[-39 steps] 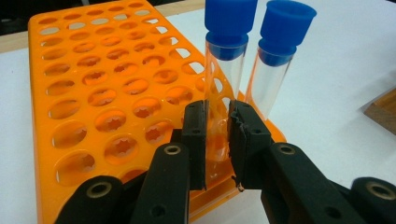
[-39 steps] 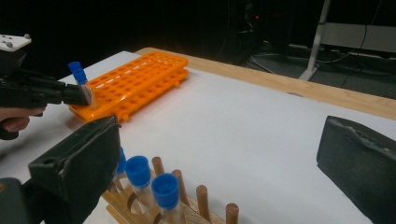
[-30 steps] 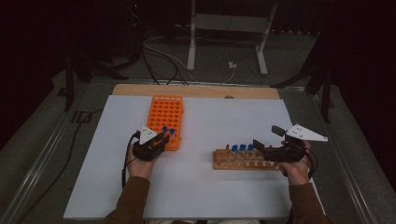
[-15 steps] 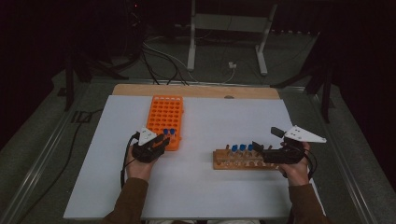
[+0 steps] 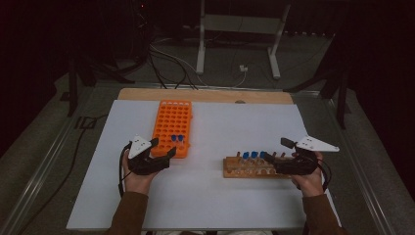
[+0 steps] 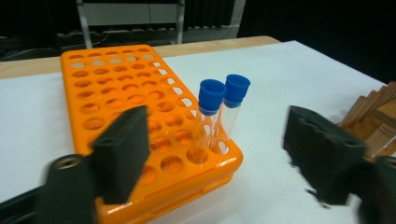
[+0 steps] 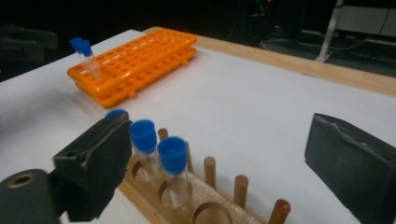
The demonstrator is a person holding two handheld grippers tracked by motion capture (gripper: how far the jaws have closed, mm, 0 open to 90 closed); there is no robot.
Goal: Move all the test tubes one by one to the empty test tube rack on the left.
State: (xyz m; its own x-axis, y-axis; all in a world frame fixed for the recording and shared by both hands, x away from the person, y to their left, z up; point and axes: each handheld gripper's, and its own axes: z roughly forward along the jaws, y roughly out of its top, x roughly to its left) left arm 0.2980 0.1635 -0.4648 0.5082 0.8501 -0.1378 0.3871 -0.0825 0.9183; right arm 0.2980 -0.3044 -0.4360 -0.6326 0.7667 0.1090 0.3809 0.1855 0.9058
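Observation:
An orange tube rack lies left of centre, with two blue-capped clear tubes upright in its near right corner. My left gripper is just in front of them. Its jaws have just been opening and stand wide, either side of the two tubes without touching them. A wooden peg rack at the right holds three blue-capped tubes. My right gripper is at its right end, open, its jaws having just been closing slightly. In the right gripper view the tubes stand free between the jaws.
The racks sit on a white sheet over a wooden table whose far edge shows. Beyond it are cables and a metal stand's legs on a dark floor. Most holes of the orange rack hold nothing.
My left gripper's jaws have opened wide and the hand has drawn back a little from the orange rack, leaving two tubes standing in it. The right hand has hardly moved.

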